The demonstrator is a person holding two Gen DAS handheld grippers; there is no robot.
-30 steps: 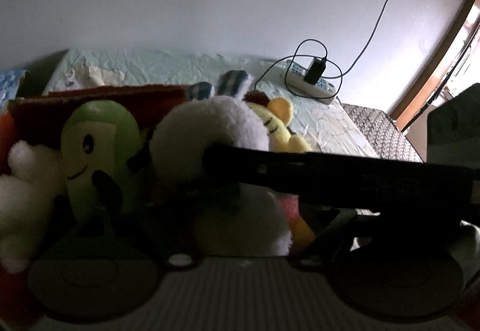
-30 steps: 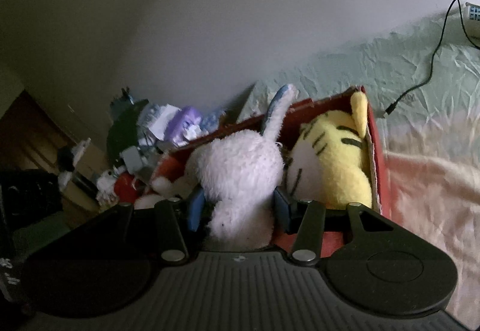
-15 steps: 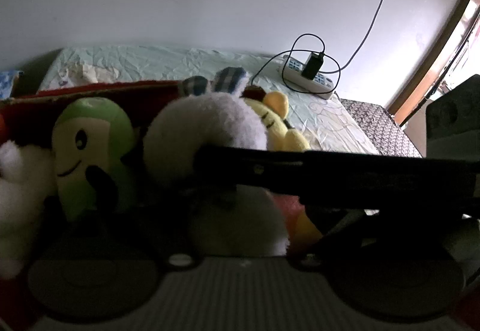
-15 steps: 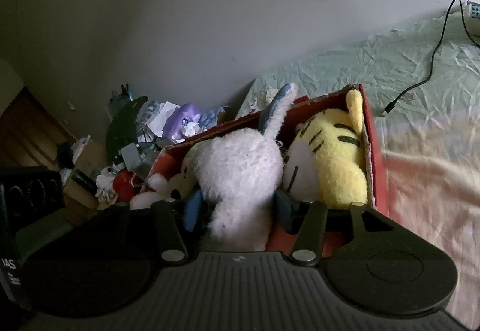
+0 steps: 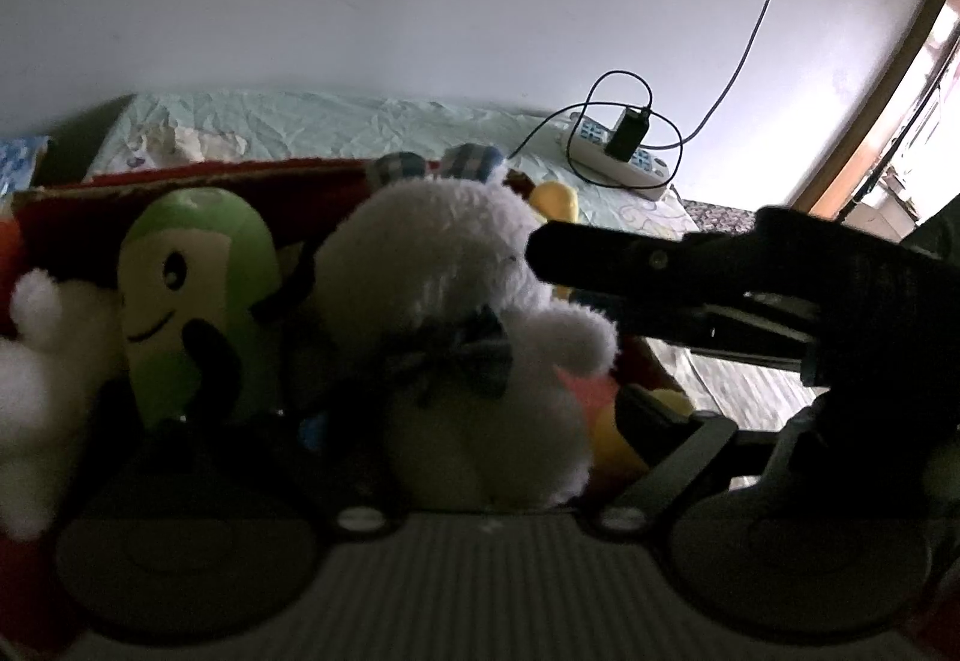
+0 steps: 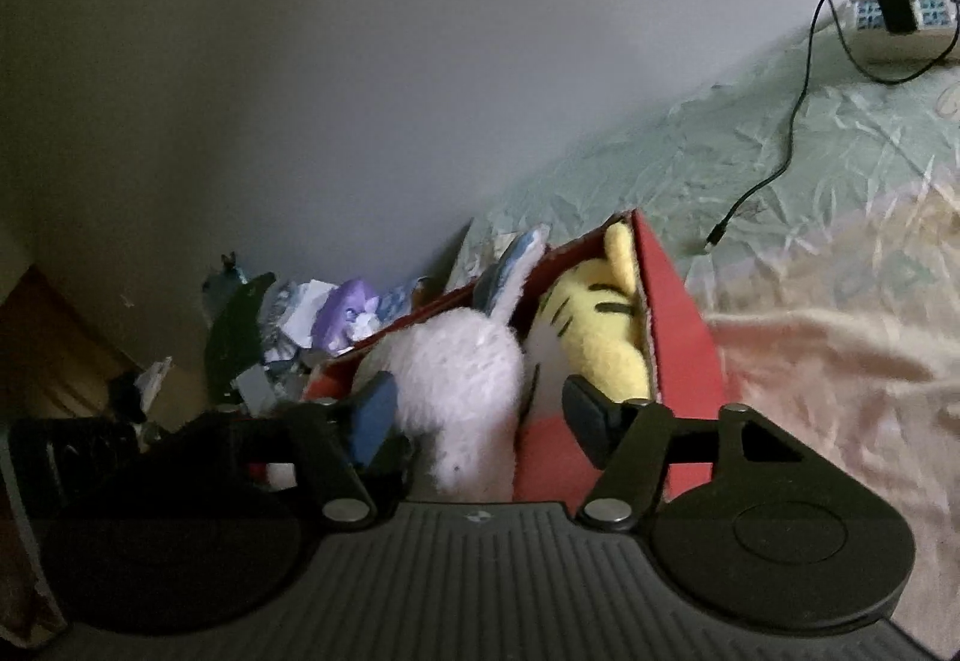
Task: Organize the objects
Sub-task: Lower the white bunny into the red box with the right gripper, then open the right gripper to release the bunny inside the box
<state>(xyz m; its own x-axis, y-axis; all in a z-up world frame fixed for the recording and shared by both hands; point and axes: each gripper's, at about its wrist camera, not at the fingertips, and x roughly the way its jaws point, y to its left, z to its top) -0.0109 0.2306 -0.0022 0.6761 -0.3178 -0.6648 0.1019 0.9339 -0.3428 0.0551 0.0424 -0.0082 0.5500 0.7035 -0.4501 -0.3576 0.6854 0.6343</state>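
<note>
A white plush bunny [image 5: 444, 265] with checked ears and a bow sits upright in a red box [image 5: 288, 181]. My left gripper [image 5: 480, 421] is open, its fingers spread wide on either side of the bunny's body. In the right wrist view the bunny [image 6: 462, 373] is seen from behind, between the fingers of my right gripper [image 6: 480, 412]. That gripper is open, with a gap at its right pad [image 6: 585, 415]. Seen from the left wrist, the right gripper [image 5: 546, 256] is a dark bar just right of the bunny's head.
The box [image 6: 678, 337] also holds a yellow striped tiger [image 6: 600, 325], a green plush [image 5: 192, 301] and a white plush [image 5: 36, 349]. It rests on a bed with a wrinkled green sheet [image 6: 750, 133]. A power strip [image 5: 618, 157] and a loose cable [image 6: 786, 151] lie behind. Clutter [image 6: 342, 313] is piled left of the box.
My right gripper has opened off the bunny and drawn back. In the left wrist view its dark body has slid right, off the bunny's head, uncovering the bow. The toys have stayed put.
</note>
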